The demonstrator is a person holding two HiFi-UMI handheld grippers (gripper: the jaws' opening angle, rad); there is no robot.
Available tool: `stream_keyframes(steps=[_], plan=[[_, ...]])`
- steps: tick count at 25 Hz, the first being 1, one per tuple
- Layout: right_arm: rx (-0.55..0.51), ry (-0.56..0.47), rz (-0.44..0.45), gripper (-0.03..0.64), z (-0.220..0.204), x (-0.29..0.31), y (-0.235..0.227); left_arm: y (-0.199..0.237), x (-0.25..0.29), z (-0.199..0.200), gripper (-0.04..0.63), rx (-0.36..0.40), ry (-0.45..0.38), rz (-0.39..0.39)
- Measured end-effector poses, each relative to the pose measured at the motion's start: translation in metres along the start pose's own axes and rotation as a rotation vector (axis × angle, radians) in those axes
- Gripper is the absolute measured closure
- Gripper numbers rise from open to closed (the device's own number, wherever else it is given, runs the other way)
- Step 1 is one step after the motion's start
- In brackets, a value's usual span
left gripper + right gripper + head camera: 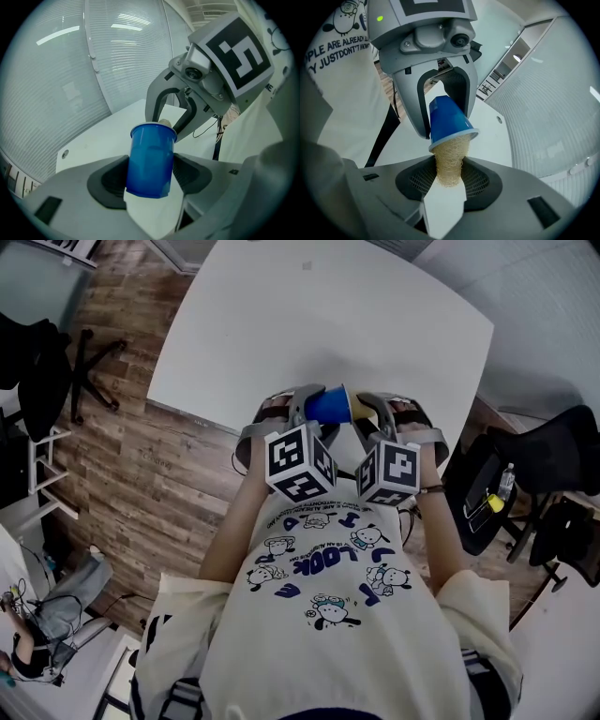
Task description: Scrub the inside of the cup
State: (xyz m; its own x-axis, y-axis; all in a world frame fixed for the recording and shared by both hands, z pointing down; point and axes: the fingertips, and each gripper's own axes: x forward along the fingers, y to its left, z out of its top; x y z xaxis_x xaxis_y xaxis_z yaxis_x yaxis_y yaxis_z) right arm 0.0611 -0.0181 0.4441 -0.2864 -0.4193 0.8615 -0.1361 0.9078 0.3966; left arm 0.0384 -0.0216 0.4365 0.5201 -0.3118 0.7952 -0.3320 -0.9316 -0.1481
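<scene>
My left gripper (150, 177) is shut on a blue plastic cup (151, 157), its pads pressed on the cup's sides near the base, with the mouth pointing away towards the other gripper. My right gripper (449, 182) is shut on a beige mesh scrubber (449, 161). The scrubber's far end is pushed into the mouth of the cup (446, 119). In the head view the cup (328, 406) lies between the left gripper (305, 411) and the right gripper (375, 416), just above the table's near edge. The cup hides the scrubber's tip.
A white table (328, 315) lies under and beyond the grippers. Wood floor surrounds it. An office chair base (89, 367) stands at the left. At the right are a dark chair (553, 451) and a black bag holding a bottle (504, 484).
</scene>
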Motion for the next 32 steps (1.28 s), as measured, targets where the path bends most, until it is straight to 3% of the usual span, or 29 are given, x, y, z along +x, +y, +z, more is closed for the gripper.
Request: stream_keyframes(steps=[6, 12, 16, 19, 26, 29, 32], plan=[[-0.085, -0.009, -0.009, 0.437, 0.002, -0.002, 0.003, -0.005, 0.002, -0.004, 0.276, 0.013, 0.014, -0.033], [-0.231, -0.011, -0.038, 0.437, 0.002, 0.002, 0.007, -0.016, 0.007, -0.012, 0.278, -0.017, 0.054, -0.137], [-0.371, -0.002, -0.085, 0.437, 0.003, 0.002, 0.008, -0.025, 0.011, -0.017, 0.278, -0.154, 0.079, -0.27], [-0.392, -0.024, -0.103, 0.437, 0.003, 0.001, 0.009, -0.031, 0.012, -0.015, 0.281, -0.299, 0.059, -0.388], [-0.448, -0.054, -0.142, 0.437, 0.003, -0.002, 0.005, -0.035, 0.013, -0.013, 0.281, -0.487, 0.068, -0.533], [-0.458, -0.07, -0.139, 0.437, 0.002, -0.002, 0.004, -0.035, 0.014, -0.011, 0.281, -0.501, 0.065, -0.561], [-0.458, -0.089, -0.116, 0.437, 0.003, -0.003, 0.007, -0.035, 0.012, -0.01, 0.281, -0.45, 0.079, -0.558]])
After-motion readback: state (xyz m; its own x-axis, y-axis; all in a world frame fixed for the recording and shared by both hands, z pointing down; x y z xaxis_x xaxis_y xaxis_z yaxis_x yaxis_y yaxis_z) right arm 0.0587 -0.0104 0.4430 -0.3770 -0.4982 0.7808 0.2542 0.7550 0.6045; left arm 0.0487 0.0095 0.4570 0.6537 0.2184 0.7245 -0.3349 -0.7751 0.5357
